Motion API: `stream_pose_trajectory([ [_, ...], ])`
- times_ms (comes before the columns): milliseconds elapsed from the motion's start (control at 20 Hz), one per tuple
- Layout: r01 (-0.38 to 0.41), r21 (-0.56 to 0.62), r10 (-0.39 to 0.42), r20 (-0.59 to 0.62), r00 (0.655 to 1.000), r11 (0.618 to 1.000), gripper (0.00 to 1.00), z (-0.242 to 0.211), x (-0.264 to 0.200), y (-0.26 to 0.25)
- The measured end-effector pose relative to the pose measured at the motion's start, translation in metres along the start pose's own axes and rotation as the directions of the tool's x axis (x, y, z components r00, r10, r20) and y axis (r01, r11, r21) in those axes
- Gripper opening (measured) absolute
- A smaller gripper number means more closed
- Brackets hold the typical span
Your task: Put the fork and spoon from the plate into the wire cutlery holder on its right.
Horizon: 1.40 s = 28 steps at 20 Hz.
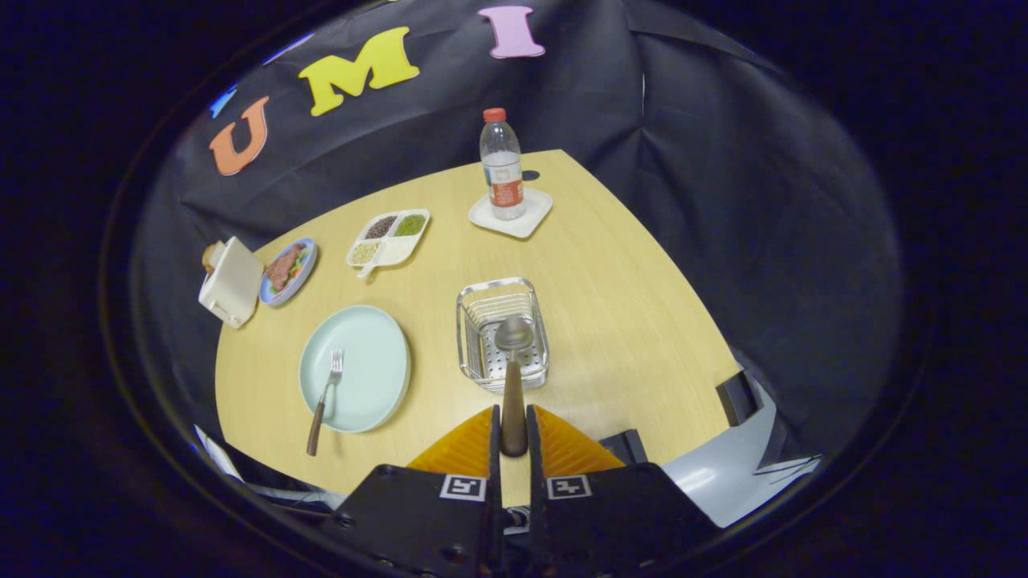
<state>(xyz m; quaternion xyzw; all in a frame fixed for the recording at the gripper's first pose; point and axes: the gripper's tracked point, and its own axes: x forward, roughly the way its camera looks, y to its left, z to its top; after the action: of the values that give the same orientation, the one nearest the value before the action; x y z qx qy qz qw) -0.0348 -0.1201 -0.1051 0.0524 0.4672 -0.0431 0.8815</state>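
Note:
My gripper (pixel 512 429) is shut on the brown handle of the spoon (pixel 514 377). The spoon points forward from the fingers, and its metal bowl hangs over the wire cutlery holder (pixel 530 301), which stands on the wooden table just ahead of the fingers. To the left of the holder lies the pale green plate (pixel 373 341). The fork (pixel 325 399) rests on the plate with its tines toward the middle and its brown handle sticking out over the near rim.
Farther back stand a water bottle (pixel 502 164) on a white coaster (pixel 530 217), a divided tray of grains (pixel 389 237), a small plate of food (pixel 287 269) and a white box (pixel 230 281). The table's edge runs close below the fingers.

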Motion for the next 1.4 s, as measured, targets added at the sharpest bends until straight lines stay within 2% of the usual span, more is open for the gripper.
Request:
stream_pose_trajectory([
  [50, -0.008, 0.003, 0.008, 0.011, 1.000, 1.000, 0.16, 0.004, -0.004, 0.003],
  [100, -0.012, 0.009, 0.012, 0.023, 1.000, 1.000, 0.28, 0.006, -0.005, 0.004],
  [150, -0.015, 0.015, 0.014, 0.035, 0.999, 1.000, 0.35, 0.009, -0.007, 0.005],
  [300, 0.004, 0.010, -0.005, 0.070, 0.998, 1.000, 0.71, 0.015, -0.008, 0.008],
  [450, 0.013, 0.019, -0.015, 0.106, 0.994, 1.000, 0.83, 0.021, -0.017, 0.018],
  [600, 0.027, -0.001, -0.027, 0.138, 0.990, 1.000, 0.90, 0.022, -0.025, 0.037],
  [750, -0.002, -0.028, 0.006, 0.148, 0.989, 1.000, 0.91, 0.017, -0.030, 0.073],
  [1400, -0.089, -0.143, 0.086, -0.029, 0.996, 0.986, 0.91, -0.071, 0.027, 0.218],
])
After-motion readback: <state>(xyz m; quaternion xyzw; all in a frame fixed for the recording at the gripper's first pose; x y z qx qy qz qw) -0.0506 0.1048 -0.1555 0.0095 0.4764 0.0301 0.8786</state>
